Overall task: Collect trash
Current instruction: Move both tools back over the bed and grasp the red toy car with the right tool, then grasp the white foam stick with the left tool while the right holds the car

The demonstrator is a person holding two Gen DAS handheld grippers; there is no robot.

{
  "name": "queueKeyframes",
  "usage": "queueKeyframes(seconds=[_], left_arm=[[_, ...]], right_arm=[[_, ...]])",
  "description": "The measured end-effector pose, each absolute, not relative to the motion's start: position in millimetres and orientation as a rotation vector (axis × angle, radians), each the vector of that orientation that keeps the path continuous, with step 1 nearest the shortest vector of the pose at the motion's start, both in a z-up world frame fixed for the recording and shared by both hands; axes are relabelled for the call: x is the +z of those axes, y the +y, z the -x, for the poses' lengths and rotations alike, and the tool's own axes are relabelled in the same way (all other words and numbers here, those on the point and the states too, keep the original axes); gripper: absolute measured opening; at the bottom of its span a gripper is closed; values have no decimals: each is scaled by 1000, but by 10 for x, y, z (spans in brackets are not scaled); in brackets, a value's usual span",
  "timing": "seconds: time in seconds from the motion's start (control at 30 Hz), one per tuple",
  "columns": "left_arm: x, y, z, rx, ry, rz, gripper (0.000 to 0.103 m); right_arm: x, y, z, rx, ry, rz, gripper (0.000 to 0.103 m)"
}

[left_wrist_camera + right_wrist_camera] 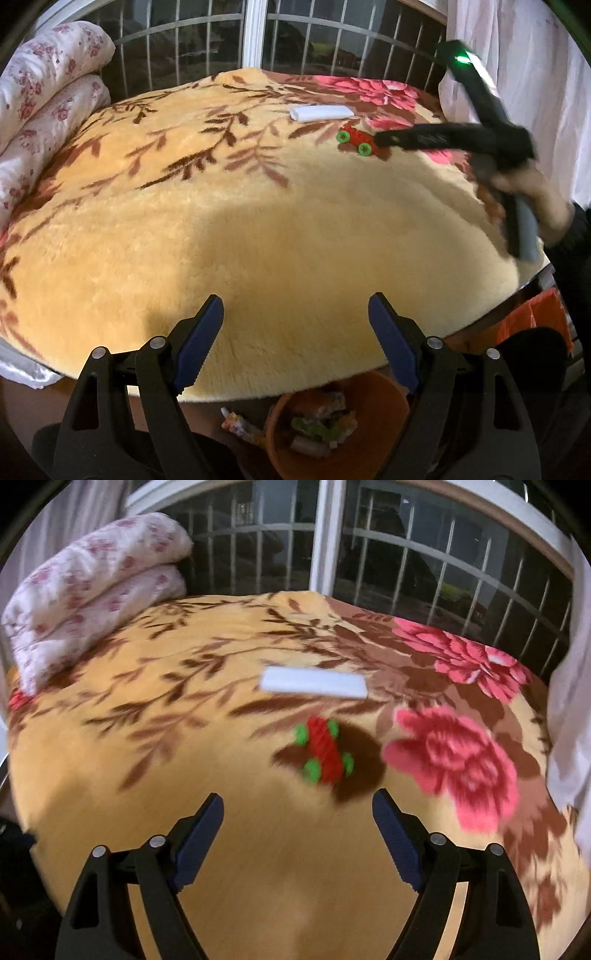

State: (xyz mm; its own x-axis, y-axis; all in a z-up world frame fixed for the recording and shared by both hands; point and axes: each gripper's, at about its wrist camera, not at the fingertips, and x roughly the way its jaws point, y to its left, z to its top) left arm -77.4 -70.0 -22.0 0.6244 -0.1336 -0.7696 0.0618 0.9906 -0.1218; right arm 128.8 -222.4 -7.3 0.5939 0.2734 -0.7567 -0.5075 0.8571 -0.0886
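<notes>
Right gripper [297,814], jaws spread and empty, points across the bed [258,849] at the red toy with green wheels [325,751], which lies just ahead and slightly right of jaw centre, long axis roughly along the approach line. White flat packet [313,683] lies farther back, long axis crosswise. Left gripper [295,319], jaws also spread and empty, sits well apart over the orange bin [369,439]; right is clearly nearer.

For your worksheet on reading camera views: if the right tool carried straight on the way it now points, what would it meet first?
Most likely the red toy car with green wheels, just ahead of the open right tool on the blanket. The white packet lies beyond. Motion blur makes depth uncertain.
</notes>
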Motion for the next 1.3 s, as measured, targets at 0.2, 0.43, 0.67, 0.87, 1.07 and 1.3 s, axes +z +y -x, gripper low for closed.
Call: queueKeyframes(seconds=[0.2,0.43,0.67,0.87,1.07,1.3], left_arm=[[-277,-739,721,-125,874,67,86],[-305,-827,729,-126,855,19,88],[-292,-813,713,-126,866,39,88],[-161,-787,508,-130,866,7,88],[17,-934,-318,-207,827,-187,88],[78,-1317,-1521,-330,854,-307,88]], right_arm=[[-270,-2037,-1825,463,875,376,72],[-533,-1938,-2139,486,959,360,54],[-468,-1936,-1971,463,946,330,38],[-82,-2385,-1326,432,834,158,39],[-6,-2912,-676,324,719,1,39],[-22,-3269,-692,343,687,-90,39]])
